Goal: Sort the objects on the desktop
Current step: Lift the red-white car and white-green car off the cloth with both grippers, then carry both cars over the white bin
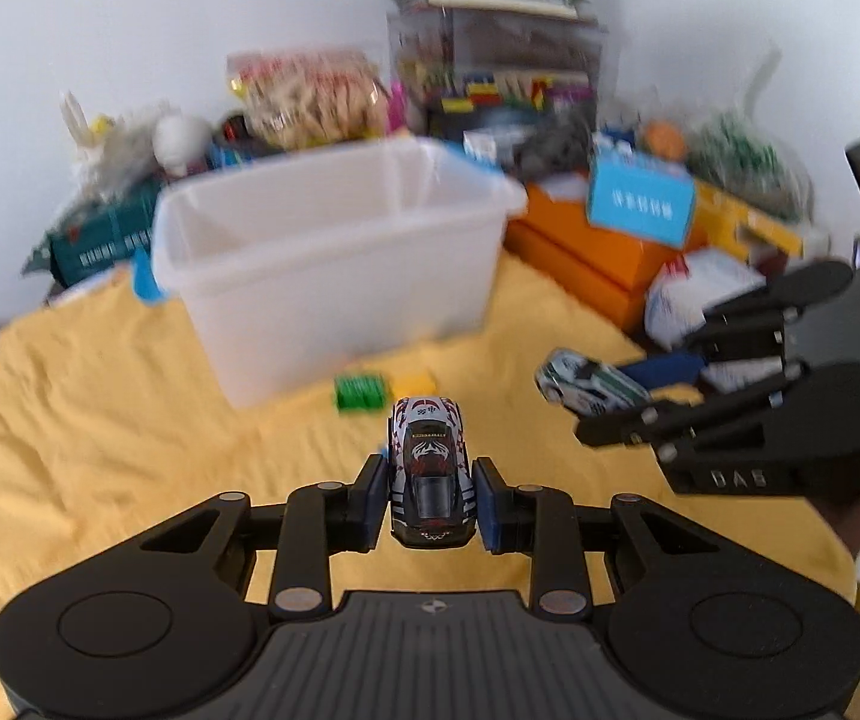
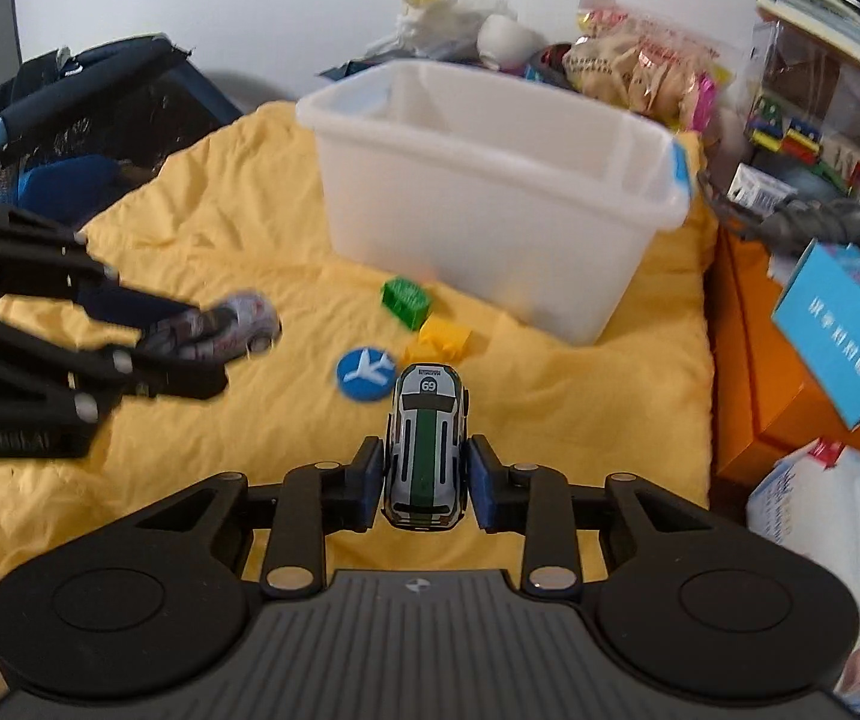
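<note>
My left gripper [image 1: 430,501] is shut on a black, white and red toy car [image 1: 428,468], held above the yellow cloth [image 1: 129,450]. My right gripper [image 2: 426,483] is shut on a white toy car with a green stripe and the number 69 [image 2: 428,450]. Each gripper shows in the other's view: the right one with its car [image 1: 589,387] at the right, the left one with its car [image 2: 231,324] at the left. A white plastic bin [image 1: 333,252] stands ahead on the cloth; it also shows in the right wrist view [image 2: 490,192].
A green block [image 2: 407,300], a yellow block [image 2: 445,339] and a blue round airplane token [image 2: 365,373] lie on the cloth in front of the bin. Orange boxes [image 2: 760,360], a blue box [image 2: 838,336], snack bags [image 2: 640,66] and stacked clutter crowd the back and right.
</note>
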{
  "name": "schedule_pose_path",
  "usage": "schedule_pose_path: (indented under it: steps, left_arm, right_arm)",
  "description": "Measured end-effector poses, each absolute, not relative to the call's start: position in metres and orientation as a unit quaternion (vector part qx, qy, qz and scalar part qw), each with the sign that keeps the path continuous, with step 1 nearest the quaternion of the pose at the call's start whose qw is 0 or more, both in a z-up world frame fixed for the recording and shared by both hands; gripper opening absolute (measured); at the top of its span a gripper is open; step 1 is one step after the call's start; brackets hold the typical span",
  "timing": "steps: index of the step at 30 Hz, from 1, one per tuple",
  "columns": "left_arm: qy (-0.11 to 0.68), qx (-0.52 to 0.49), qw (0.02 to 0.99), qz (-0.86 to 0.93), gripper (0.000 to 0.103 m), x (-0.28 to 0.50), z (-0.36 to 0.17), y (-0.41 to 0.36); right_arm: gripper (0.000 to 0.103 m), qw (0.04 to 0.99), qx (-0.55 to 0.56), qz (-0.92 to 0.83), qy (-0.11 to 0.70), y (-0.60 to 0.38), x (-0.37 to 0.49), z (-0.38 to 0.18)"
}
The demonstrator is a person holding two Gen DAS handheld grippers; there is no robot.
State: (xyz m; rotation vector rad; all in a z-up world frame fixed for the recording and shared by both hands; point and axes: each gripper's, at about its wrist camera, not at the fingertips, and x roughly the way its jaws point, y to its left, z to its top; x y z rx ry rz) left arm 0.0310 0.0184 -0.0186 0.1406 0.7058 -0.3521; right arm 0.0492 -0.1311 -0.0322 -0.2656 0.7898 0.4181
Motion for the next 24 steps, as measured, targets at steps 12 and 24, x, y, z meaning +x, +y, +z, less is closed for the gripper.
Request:
schedule_pose_path:
  steps: [12,24]
  left_arm:
    - [0.241,0.101,0.957,-0.13,0.034,0.124,0.037,0.031]
    - [0.263,0.045,0.958,-0.104,0.043,0.193,0.021,0.038]
  right_arm:
    - [0.033,0.934,-0.096,0.175,0.297,-0.141,0.127,0.029]
    - [0.041,0.949,-0.116,0.102,0.276,-0.111,0.199,0.024]
